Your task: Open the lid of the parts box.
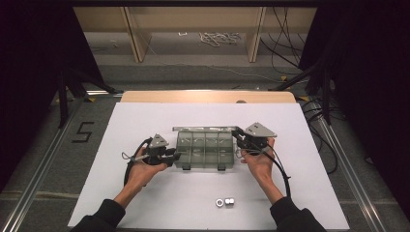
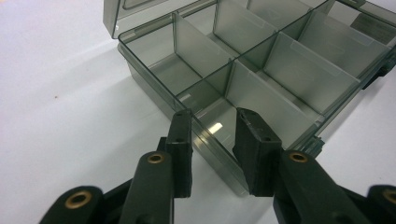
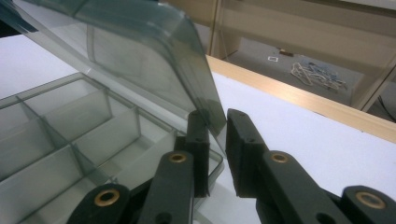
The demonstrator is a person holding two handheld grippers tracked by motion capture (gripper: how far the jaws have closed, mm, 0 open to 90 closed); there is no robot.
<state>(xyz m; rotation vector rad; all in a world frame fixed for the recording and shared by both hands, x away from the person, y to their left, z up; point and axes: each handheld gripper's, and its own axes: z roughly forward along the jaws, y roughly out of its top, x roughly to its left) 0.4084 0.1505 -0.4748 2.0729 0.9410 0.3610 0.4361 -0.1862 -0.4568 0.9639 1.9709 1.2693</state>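
Note:
A smoky clear compartment box (image 1: 205, 150) with several empty cells lies mid-table. Its lid (image 1: 203, 128) stands raised along the far side. My left gripper (image 1: 175, 155) is at the box's left end. In the left gripper view its jaws (image 2: 212, 114) straddle the box wall (image 2: 210, 135), one outside and one inside a cell, with a gap on both sides of the thin wall. My right gripper (image 1: 238, 135) is at the box's far right corner. In the right gripper view its jaws (image 3: 215, 114) are closed on the lid's edge (image 3: 140, 51), which slants above the open box (image 3: 70, 130).
Two small metal nuts (image 1: 225, 202) lie on the white sheet (image 1: 145, 203) near the front edge, between my forearms. The wooden table edge (image 1: 208, 95) runs along the back. Beyond it the floor holds cables and wooden posts.

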